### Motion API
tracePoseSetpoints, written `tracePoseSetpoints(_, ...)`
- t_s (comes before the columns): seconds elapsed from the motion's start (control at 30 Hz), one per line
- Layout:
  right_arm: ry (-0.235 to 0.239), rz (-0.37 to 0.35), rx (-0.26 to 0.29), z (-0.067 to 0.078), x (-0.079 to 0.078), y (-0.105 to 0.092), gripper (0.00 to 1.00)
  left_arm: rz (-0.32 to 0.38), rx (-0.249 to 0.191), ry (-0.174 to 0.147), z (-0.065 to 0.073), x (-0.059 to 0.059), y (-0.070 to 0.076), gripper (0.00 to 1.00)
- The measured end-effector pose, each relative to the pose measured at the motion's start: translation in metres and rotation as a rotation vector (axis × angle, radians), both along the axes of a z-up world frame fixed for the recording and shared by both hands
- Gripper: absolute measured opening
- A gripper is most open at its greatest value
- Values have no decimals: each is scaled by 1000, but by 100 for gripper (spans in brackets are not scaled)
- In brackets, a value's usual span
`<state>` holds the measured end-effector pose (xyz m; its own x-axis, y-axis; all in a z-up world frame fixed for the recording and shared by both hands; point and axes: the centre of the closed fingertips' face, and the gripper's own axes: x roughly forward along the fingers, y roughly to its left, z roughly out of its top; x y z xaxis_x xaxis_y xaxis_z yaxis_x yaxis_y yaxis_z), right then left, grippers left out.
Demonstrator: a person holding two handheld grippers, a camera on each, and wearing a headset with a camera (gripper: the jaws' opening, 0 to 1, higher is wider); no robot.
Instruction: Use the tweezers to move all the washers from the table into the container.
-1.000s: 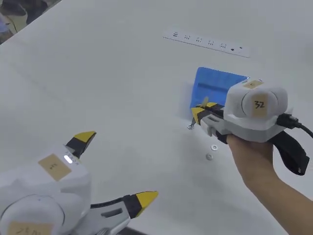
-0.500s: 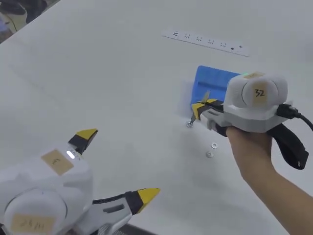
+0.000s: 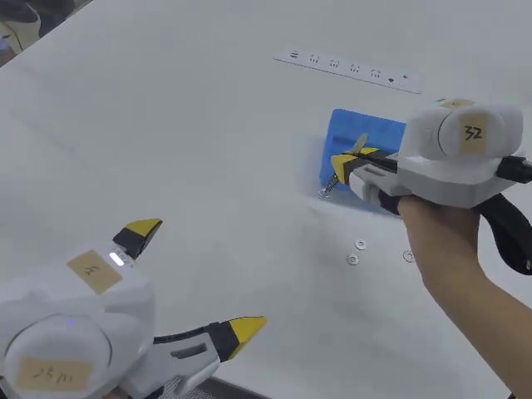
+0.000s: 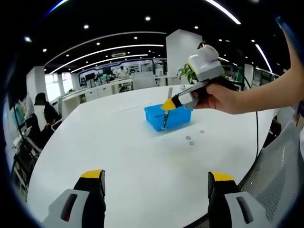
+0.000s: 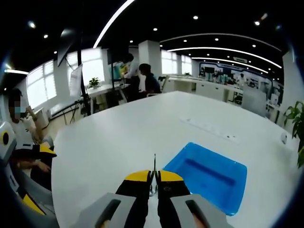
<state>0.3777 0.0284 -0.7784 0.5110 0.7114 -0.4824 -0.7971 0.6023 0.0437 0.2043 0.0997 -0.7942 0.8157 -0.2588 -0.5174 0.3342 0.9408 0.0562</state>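
My right gripper (image 3: 339,165) is shut on a pair of metal tweezers (image 3: 327,188), whose tips point down at the white table just left of the blue container (image 3: 366,135). I cannot tell whether the tips hold a washer. Three small washers (image 3: 360,244) (image 3: 352,260) (image 3: 408,257) lie on the table in front of the container. In the right gripper view the tweezers (image 5: 154,165) stick out between the shut jaws, with the container (image 5: 209,175) to their right. My left gripper (image 3: 195,278) stands open at the near left, holding nothing. From it I see the right gripper (image 4: 171,103), the container (image 4: 178,118) and washers (image 4: 190,140).
A white power strip (image 3: 349,69) lies on the table beyond the container. The white table (image 3: 166,125) stretches wide to the left. A hand (image 3: 440,241) holds the right gripper. People sit at desks in the background of the right gripper view.
The right gripper with the tweezers has moved up and to the right, closer to the container. A third washer has come into sight beside the hand. The left gripper has stayed put.
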Motion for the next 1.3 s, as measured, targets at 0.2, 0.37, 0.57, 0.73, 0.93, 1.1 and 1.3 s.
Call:
tracePoseSetpoints(0.2,-30,-6,23,16,6,1,1,-8,-8,11,-2,-1,-2,92)
tracePoseSetpoints(0.37,-52,-33,48,26,19,0,1,-14,-8,16,-3,-1,-4,91)
tracePoseSetpoints(0.57,-95,-101,72,41,39,-8,1,-14,-12,17,-2,1,-4,91)
tracePoseSetpoints(0.73,-106,-141,45,35,53,-15,2,-19,-17,15,-1,1,-5,91)
tracePoseSetpoints(0.93,-82,-152,9,15,58,-17,2,-13,-22,11,0,2,-3,91)
tracePoseSetpoints(1.1,-61,-152,-9,0,56,-17,2,-15,-20,14,-1,1,-3,91)
tracePoseSetpoints(1.3,-38,-146,-36,-14,55,-17,2,-15,-15,19,-1,1,-3,91)
